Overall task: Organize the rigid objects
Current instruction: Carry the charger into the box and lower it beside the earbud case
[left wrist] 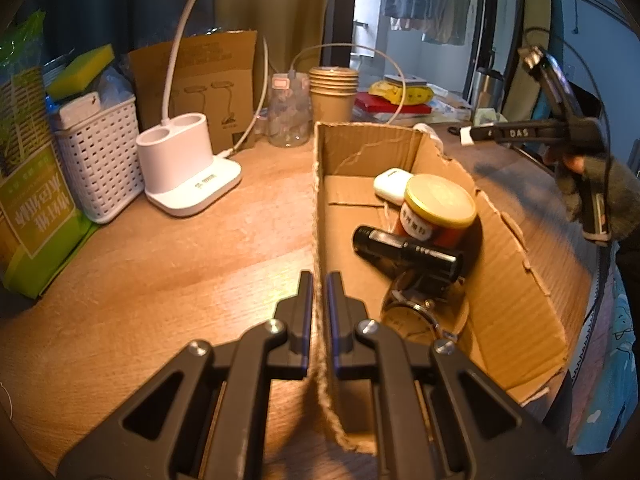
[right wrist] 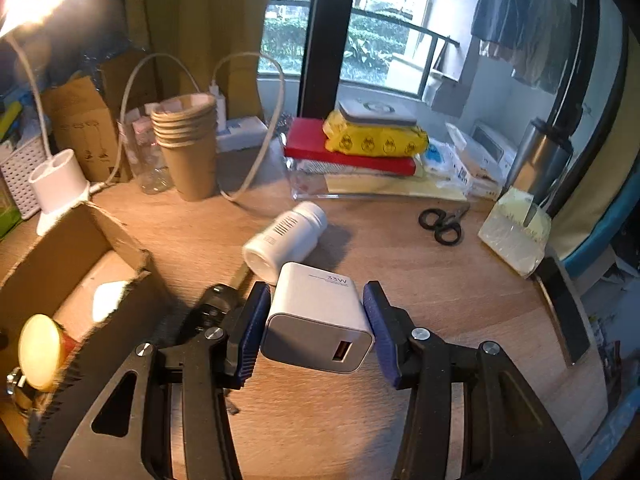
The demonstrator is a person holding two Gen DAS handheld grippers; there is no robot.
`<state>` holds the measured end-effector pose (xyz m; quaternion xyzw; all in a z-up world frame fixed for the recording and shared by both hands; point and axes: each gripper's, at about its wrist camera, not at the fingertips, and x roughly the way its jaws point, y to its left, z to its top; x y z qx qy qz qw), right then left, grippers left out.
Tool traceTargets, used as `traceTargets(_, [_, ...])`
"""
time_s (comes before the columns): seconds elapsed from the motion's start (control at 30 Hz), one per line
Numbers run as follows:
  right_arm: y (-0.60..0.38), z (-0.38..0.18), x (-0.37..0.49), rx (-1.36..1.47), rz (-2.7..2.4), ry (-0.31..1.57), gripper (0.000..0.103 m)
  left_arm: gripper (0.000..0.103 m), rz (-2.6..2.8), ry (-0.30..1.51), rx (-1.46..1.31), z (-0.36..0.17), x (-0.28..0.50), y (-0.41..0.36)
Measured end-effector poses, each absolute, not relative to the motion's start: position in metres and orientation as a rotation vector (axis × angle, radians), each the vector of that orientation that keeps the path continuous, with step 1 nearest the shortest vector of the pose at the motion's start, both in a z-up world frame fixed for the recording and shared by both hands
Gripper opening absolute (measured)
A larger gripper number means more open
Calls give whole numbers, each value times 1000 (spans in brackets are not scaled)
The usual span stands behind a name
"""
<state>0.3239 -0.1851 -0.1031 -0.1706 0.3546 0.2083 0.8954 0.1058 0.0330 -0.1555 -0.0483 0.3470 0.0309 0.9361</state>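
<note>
At the bottom of the left wrist view, the left gripper is pinching the near wall of the cardboard box, its jaws nearly closed on the frayed edge. At the bottom centre of the right wrist view, the right gripper is holding the white charger clear of the counter, the jaws standing about half open with a pad against each side.

The charger is sitting skewed between the pads, so it is at risk of twisting or slipping out if the swing toward the box is jerky. The box wall is thin, torn cardboard; a hard pull by the left hand is likely to bend or tear it and shift the box.

Just beyond the charger, a white bottle is lying on its side and a dark object is lying near the left jaw; a low sweep could knock either, and the bottle could roll.

Inside the box, the watch, the black cylinder, the yellow-lidded jar and the white case are crowding the right side, while the floor along the left wall is looking open. The ragged right rim could catch the charger if it is brought in low.

Farther back, the scissors and the paper cups are standing well apart from that path.
</note>
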Motion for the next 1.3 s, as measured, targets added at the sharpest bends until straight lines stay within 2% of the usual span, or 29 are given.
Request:
traceTargets(0.53, [-143, -52, 264, -431, 499, 609, 51, 7, 57, 691, -101, -153, 102, 32])
traceTargets(1.3, [-67, -66, 216, -504, 651, 622, 51, 7, 47, 686, -105, -152, 102, 31])
